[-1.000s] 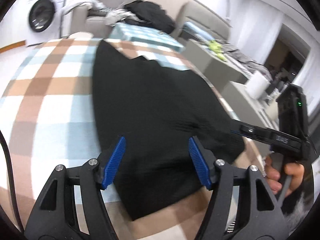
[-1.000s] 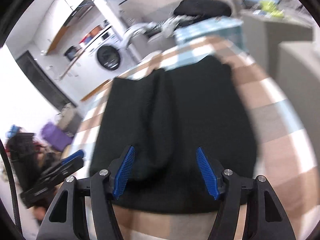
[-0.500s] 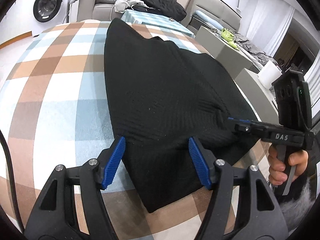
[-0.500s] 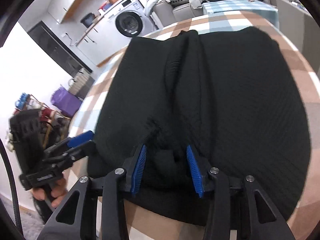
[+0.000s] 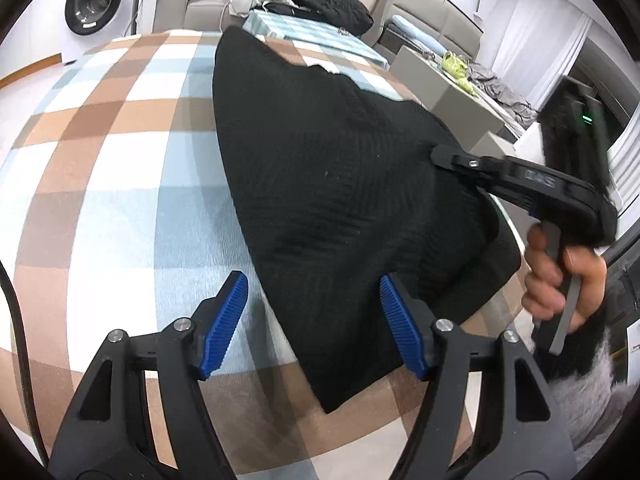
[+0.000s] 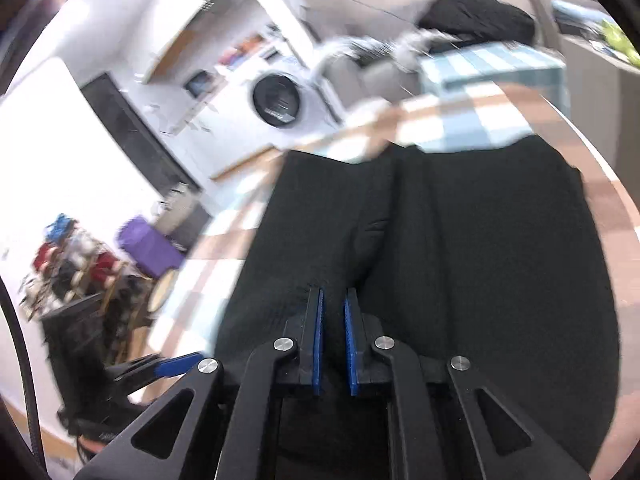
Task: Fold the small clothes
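1. Checked cloth [image 5: 100, 152] in brown, blue and white covers the table, with a washing machine [image 5: 94, 2] and a sofa heaped with laundry behind.
2. On the right, the right gripper [image 6: 332, 336] has just been closing: its blue pads stand narrow, with a raised pinch of black fabric between them near the garment's near hem. In the left wrist view its tip lies on the cloth, squeezed by a hand [image 5: 560, 280].
3. On the left, the left gripper [image 5: 314, 324] hangs wide, one pad over the bare cloth and the other over the garment's near left corner, gripping nothing.
4. Between and beyond them, the black knit garment [image 5: 328, 168] lies spread flat along the table, with a lengthwise crease down its middle.
5. Judging by the ribbed knit, it is soft, light and limp, probably stretchy; it should sag wherever unsupported.
6. Best holds look like the two near hem corners, taking both layers together.
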Motion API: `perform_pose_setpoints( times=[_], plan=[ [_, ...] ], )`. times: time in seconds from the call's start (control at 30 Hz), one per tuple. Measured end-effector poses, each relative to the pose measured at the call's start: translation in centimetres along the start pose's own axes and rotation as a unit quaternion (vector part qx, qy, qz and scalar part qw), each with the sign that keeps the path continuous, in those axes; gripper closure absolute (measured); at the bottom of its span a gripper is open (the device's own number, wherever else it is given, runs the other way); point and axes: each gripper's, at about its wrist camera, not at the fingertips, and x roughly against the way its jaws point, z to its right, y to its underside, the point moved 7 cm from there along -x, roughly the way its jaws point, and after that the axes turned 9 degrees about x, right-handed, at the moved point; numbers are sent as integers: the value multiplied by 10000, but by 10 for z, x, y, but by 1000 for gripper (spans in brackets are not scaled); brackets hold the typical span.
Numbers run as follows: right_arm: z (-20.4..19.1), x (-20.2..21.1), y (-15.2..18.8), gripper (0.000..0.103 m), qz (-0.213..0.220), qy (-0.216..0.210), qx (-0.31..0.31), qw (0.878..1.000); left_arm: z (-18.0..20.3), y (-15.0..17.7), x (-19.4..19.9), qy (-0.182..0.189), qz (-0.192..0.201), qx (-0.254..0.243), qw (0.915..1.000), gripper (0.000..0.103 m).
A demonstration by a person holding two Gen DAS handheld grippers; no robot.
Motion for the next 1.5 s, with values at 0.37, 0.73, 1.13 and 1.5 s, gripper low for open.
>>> perform_pose_setpoints(
  times=[0.37,0.73,1.13,1.5],
  plan=[
    [7,31,57,54,-123,-718,-172,9972,-17,7,2,-25,-155,134,9998,37],
    [-40,83,40,98,326,-585,695,9953,-24,-10,22,-12,173,304,9994,37],
    [-4,57,70,73,-388,172,397,9983,-7,-1,9,68,-23,-1,10000,37],
    [11,-23,-11,69,-462,91,37,9989,3,8,-1,13,-157,-278,9995,37]
  ],
)
